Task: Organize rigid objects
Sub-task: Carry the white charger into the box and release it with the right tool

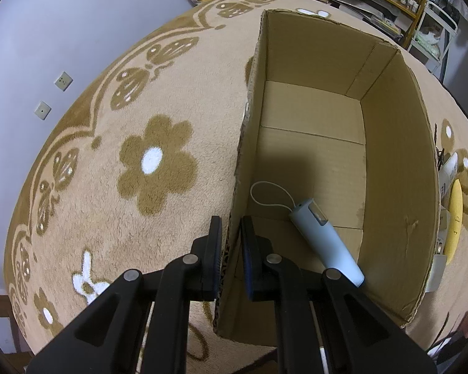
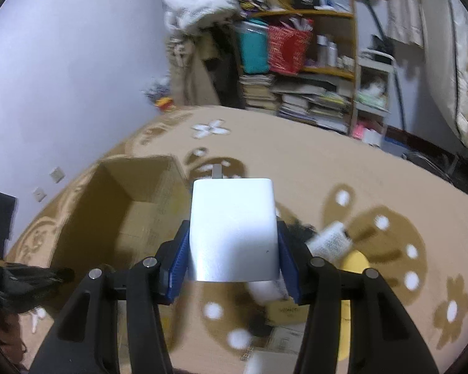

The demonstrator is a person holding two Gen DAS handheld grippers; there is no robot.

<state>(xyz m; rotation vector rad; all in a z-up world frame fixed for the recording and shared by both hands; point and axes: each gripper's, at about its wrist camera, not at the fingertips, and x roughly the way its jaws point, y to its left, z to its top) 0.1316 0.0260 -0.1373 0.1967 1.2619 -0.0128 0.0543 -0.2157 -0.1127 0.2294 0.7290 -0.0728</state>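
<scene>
Wall sockets [image 1: 52,95]: two pale plates on the lilac wall at far left, beyond the carpet's edge.
Carpet [image 1: 159,162]: tan pile with brown flowers, butterflies and white rabbits; it carries the box and the loose items. Whether it lies on the floor or a raised surface cannot be told.
Left tool [image 1: 230,249]: pointing steeply down, its two fingers drawn together and clamped on the near-left wall of the cardboard box, one finger outside, one inside.
Cardboard box [image 1: 396,143]: open-topped, upright on the carpet, to the right of the big brown flower.
Pale blue handheld device [image 1: 322,240]: a slim cylinder with a white wrist loop, lying tilted on the box floor near the front wall, just right of the left tool.
Shelves [image 2: 315,71]: behind the carpet, crowded with stacked books, a teal container, a red bag and small bottles.
Right tool [image 2: 234,255]: above the carpet, right of the box, blue pads pressed on both sides of the white charger.
White charger [image 2: 234,230]: a rounded white block with a metal prong at its far end, gripped clear of the carpet; the picture is motion-blurred.
White tube [image 2: 329,241]: lying on the carpet just right of the right tool, blurred.
Yellow flat object [image 1: 453,224]: on the carpet outside the box's right wall, beside the tube; what it is cannot be told.
</scene>
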